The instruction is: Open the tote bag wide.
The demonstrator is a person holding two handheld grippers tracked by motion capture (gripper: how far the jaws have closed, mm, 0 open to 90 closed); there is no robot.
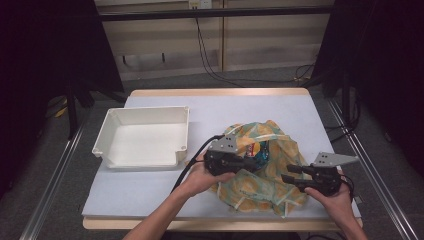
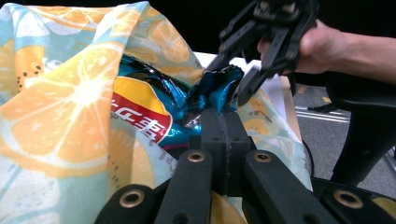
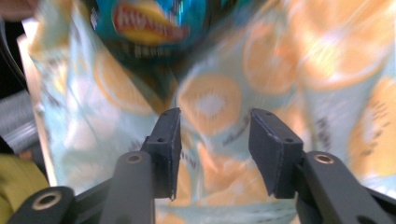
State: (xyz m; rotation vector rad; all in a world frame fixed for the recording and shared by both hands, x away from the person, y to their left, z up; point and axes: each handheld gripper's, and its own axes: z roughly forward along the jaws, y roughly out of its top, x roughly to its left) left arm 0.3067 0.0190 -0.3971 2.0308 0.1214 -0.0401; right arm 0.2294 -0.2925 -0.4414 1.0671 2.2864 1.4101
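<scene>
An orange-slice print cloth bag (image 1: 265,186) lies crumpled on the right half of the table. A shiny blue chip packet (image 1: 259,150) pokes out of its opening. My left gripper (image 1: 250,161) is shut on the packet's crimped end, and in the left gripper view the jaws (image 2: 224,114) pinch the blue foil (image 2: 149,107) with the cloth bag (image 2: 70,93) draped around it. My right gripper (image 1: 290,173) stands open at the bag's right side, close to the packet's end (image 2: 231,81). In the right gripper view its open jaws (image 3: 212,140) face the cloth (image 3: 289,60), with the packet (image 3: 149,28) blurred above.
An empty white plastic tray (image 1: 145,112) sits at the left of the light table (image 1: 215,107). Black cables trail from both grippers. Metal frame rails run along both sides of the table, with dark curtains beyond.
</scene>
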